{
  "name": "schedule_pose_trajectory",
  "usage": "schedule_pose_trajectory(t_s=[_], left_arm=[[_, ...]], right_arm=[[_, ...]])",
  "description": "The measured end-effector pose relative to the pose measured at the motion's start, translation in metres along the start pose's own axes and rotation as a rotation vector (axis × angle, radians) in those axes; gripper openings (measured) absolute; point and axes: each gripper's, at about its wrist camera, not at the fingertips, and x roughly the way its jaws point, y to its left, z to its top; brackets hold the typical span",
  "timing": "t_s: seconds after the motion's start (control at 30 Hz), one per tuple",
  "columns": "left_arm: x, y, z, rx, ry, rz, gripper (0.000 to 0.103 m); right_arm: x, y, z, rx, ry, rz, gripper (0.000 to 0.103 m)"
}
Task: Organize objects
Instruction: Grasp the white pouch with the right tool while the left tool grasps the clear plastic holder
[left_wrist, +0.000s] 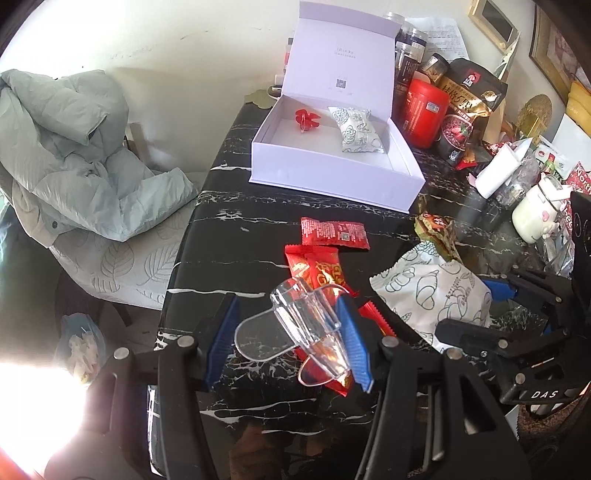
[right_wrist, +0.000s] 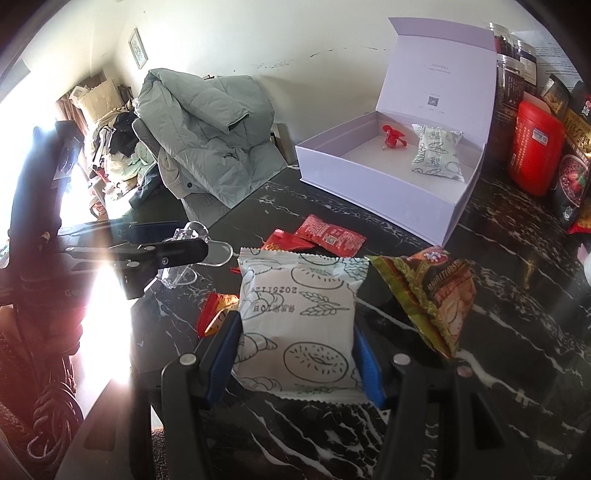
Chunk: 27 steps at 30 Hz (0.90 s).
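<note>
Already both claws are loaded, the left gripper (left_wrist: 288, 332) pinching a clear plastic clip (left_wrist: 295, 325) and the right gripper (right_wrist: 295, 354) clamping the white snack packet (right_wrist: 295, 325) above the table (right_wrist: 498, 332), so the slick clip could slip before reaching the open white box (left_wrist: 332, 177)

A lived-in home: a jacket (left_wrist: 74, 147) thrown over a chair (left_wrist: 122, 266), framed pictures (left_wrist: 493, 20), snack-cluttered table (left_wrist: 229, 229).
</note>
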Motion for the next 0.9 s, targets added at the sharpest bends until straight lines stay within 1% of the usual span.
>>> schedule_pose_trajectory(t_s=[0.17, 0.4, 0.9], left_arm=[[-0.001, 0.002, 0.006, 0.0, -0.005, 0.005, 0.052], [0.002, 0.002, 0.014, 0.004, 0.0, -0.006, 0.052], [0.012, -0.007, 0.047, 0.053, -0.017, -0.022, 0.052]], right_arm=[[-0.002, 0.004, 0.007, -0.017, -0.016, 0.008, 0.059], [-0.002, 0.0, 0.015, -0.018, -0.022, 0.008, 0.059], [-0.005, -0.017, 0.04, -0.01, -0.055, -0.004, 0.059]])
